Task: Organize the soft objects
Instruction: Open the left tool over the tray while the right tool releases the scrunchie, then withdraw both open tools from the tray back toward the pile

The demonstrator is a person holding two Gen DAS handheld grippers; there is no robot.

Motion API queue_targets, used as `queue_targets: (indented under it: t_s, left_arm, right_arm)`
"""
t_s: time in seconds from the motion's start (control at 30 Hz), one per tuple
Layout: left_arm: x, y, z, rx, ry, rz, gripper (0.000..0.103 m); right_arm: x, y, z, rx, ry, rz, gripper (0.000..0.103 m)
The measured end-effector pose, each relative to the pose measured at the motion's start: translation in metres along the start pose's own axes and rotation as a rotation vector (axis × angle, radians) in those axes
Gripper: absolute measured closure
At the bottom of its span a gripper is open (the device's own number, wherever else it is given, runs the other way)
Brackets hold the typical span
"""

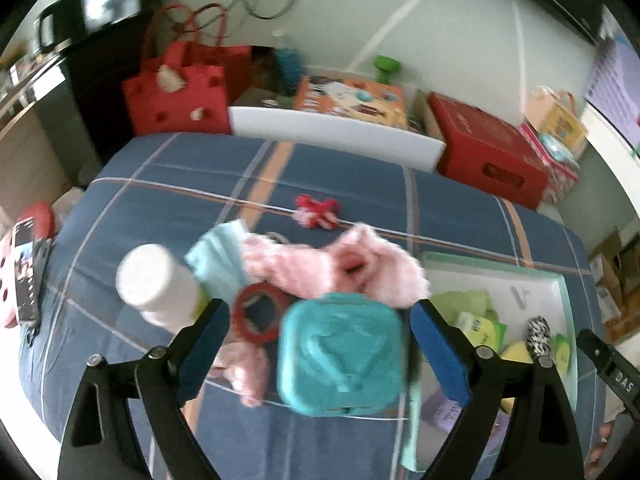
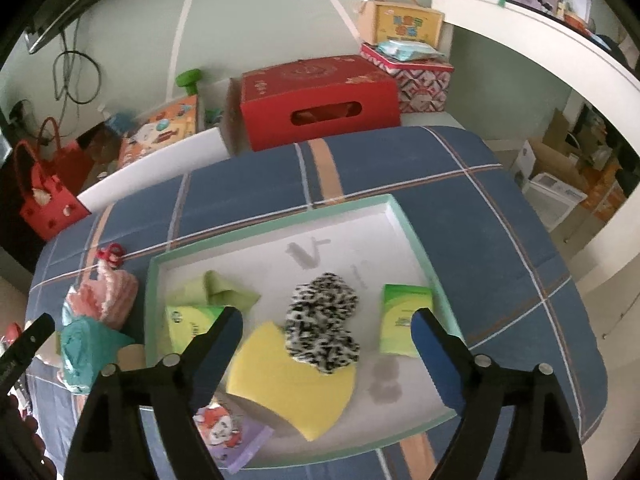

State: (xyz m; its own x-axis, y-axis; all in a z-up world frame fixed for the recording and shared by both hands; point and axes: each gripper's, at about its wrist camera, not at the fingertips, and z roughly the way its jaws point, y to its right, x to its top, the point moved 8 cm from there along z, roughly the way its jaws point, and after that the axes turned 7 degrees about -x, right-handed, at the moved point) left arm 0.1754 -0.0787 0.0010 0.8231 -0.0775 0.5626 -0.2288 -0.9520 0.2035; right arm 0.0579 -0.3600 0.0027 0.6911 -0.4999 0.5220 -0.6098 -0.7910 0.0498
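My left gripper point(image 1: 316, 316) is open over a teal square case point(image 1: 340, 354) on the blue plaid bed. Behind the case lie a fluffy pink cloth point(image 1: 332, 268), a red ring point(image 1: 258, 314), a light blue cloth point(image 1: 218, 258) and a white bottle point(image 1: 154, 286). A small red and pink knot toy point(image 1: 316, 210) lies farther back. My right gripper point(image 2: 326, 320) is open above a shallow white tray point(image 2: 400, 220) with a mint rim. In the tray are a black-and-white spotted scrunchie point(image 2: 322, 330), a yellow sponge point(image 2: 288, 380), a green cloth point(image 2: 212, 290) and green packets point(image 2: 404, 318).
A red box point(image 2: 320, 100), a red bag point(image 1: 180, 88) and toy boxes point(image 1: 348, 100) stand beyond the bed's far edge. A phone point(image 1: 26, 272) lies at the bed's left edge. A purple packet point(image 2: 232, 436) sits at the tray's near left corner.
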Motion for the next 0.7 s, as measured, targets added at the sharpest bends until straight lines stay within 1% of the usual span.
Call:
queue_targets:
  t_s: [0.03, 0.23, 0.43, 0.57, 0.63, 0.7]
  left_arm:
    - [0.001, -0.008, -0.003, 0.006, 0.008, -0.017, 0.004]
    - [0.004, -0.051, -0.017, 0.026, 0.052, -0.107, 0.004]
    - [-0.007, -0.083, -0.021, 0.045, 0.077, -0.166, 0.004]
    - [-0.021, -0.092, -0.015, 0.079, 0.046, -0.165, 0.004]
    - [-0.028, -0.097, -0.01, 0.083, 0.018, -0.18, 0.004]
    - [-0.033, -0.099, -0.006, 0.074, 0.002, -0.207, 0.004]
  right_arm:
    - [0.0, -0.005, -0.002, 0.013, 0.003, -0.005, 0.015]
    - [-0.001, -0.048, -0.018, 0.113, 0.046, -0.065, 0.015]
    - [-0.012, -0.098, -0.031, 0.194, 0.085, -0.155, 0.015]
    - [-0.025, -0.126, -0.034, 0.261, 0.1, -0.222, 0.014]
    - [-0.033, -0.136, -0.033, 0.272, 0.094, -0.253, 0.014]
    - [-0.039, -0.144, -0.029, 0.26, 0.093, -0.28, 0.014]
